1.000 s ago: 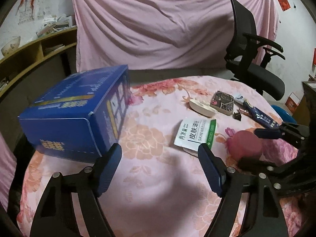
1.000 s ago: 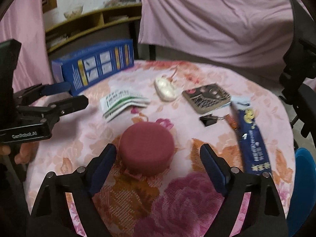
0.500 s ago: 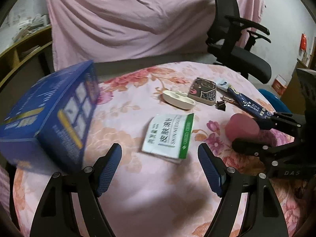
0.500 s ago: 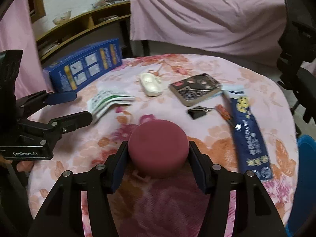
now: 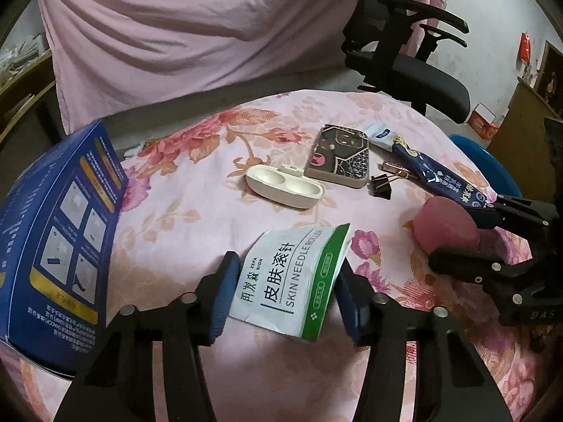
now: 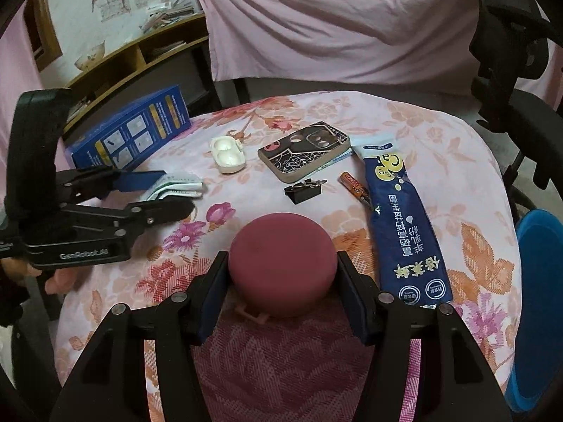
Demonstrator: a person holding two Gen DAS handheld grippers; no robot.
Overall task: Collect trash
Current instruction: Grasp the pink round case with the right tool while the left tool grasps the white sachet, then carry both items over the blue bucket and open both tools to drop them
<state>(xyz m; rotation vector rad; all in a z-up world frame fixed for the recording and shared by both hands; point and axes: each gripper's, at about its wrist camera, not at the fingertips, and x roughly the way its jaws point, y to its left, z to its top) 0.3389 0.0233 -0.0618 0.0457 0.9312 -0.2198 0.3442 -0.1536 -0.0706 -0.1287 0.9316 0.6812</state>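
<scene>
A white-and-green skin-needle packet [image 5: 292,281] lies on the floral tablecloth. My left gripper [image 5: 283,290] has closed around it, pads against both its edges; it also shows in the right wrist view [image 6: 155,195] with the packet [image 6: 176,184] between the fingers. My right gripper [image 6: 281,292] is shut on a round maroon case [image 6: 281,260], which rests on the cloth; the case shows at the right of the left wrist view [image 5: 447,227]. A long blue snack wrapper [image 6: 404,225] lies right of the case.
A blue box [image 5: 56,246] stands at the table's left edge. A white earbud case [image 5: 283,186], a phone case [image 5: 339,160], a black binder clip [image 6: 304,186] and a small battery [image 6: 355,186] lie mid-table. An office chair [image 5: 404,63] stands beyond. A blue bin [image 6: 538,299] stands at the right.
My left gripper swung right from the blue box to the packet and closed on it. My right gripper closed on the maroon case.
</scene>
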